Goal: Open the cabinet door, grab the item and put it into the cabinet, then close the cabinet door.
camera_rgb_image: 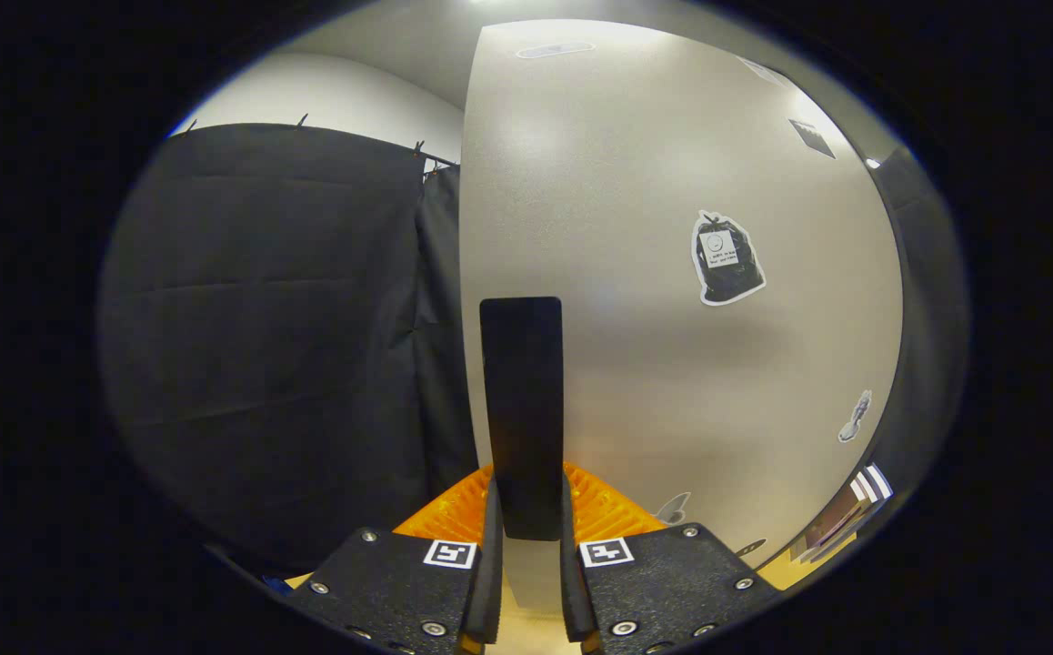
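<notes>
Between the gripper [527, 509] fingers stands the flat black upright handle [521, 409] of a pale grey matte cabinet door [672, 273], and both fingers press against its sides, clamped on it near its lower end. That handle sits at the door's left edge, beside the black cloth wall [272, 346]. Stuck on the door's face is a sticker of a black rubbish bag [727, 257], toward the right, with smaller stickers [855, 418] lower near the right edge.

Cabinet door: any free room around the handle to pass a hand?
Left of the door, toward the black cloth, is open. Right of the handle the door face is bare up to the trash-bag sticker. Crowded at the handle: the fingers flank it.
</notes>
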{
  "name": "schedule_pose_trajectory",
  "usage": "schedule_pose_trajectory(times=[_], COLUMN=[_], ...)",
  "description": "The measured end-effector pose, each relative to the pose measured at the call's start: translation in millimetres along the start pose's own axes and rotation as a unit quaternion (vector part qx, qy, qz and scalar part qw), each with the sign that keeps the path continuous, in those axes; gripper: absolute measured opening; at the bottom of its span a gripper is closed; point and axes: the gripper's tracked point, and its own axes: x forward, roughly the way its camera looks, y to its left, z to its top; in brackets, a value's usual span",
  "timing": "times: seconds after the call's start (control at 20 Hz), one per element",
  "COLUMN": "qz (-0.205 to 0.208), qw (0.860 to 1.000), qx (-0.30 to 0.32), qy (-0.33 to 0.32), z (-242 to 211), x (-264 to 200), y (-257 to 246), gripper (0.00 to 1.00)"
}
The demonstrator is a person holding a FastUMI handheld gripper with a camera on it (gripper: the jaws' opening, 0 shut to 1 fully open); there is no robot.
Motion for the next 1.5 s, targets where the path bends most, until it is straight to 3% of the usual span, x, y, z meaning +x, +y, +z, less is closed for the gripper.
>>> schedule_pose_trajectory(times=[0.85,1.5], qz=[0.153,0.2], qw=[0.988,0.98], qx=[-0.008,-0.004], qy=[-0.002,-0.016], z=[-7,-10], x=[-22,-39], y=[-10,-27], gripper=[0.27,0.27])
